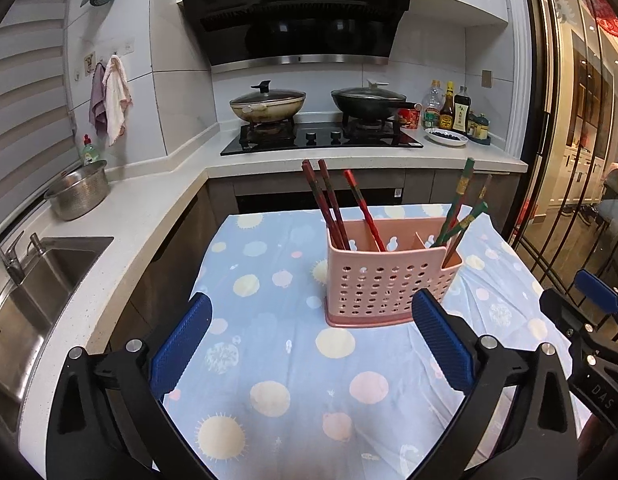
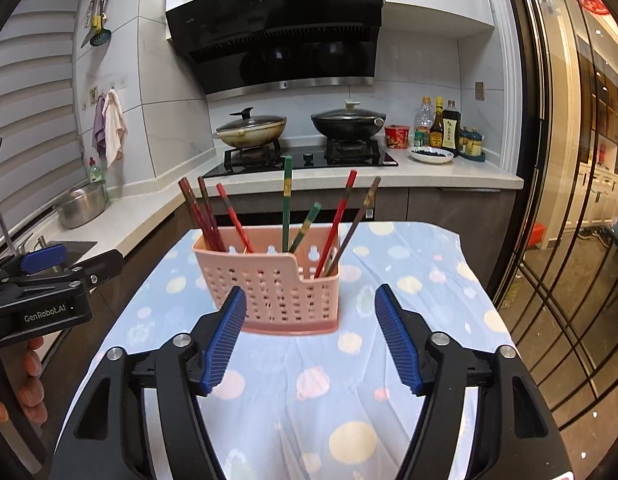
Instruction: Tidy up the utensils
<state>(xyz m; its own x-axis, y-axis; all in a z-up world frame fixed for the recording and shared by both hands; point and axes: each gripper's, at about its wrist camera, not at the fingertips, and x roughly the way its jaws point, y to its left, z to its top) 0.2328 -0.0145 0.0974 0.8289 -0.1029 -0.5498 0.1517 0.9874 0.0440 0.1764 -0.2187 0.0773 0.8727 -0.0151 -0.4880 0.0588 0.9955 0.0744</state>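
Note:
A pink perforated utensil holder [image 1: 389,280] [image 2: 277,284] stands upright on a table under a blue dotted cloth [image 1: 293,360] [image 2: 309,392]. Three red chopsticks [image 1: 329,204] [image 2: 207,216] lean in its left compartment, and green chopsticks [image 1: 461,204] [image 2: 287,204] stand further right. In the right wrist view a red and a brown chopstick [image 2: 341,216] fill the right end. My left gripper [image 1: 312,302] is open, with the holder just beyond its fingertips. My right gripper [image 2: 311,292] is open and empty, also short of the holder.
A counter with a sink [image 1: 37,276] and a steel bowl [image 1: 79,192] runs along the left. Behind the table a stove [image 1: 321,136] carries two lidded pans, with sauce bottles [image 1: 449,110] beside it. A glass door [image 2: 569,200] lines the right. A hand [image 2: 29,380] holds the left gripper.

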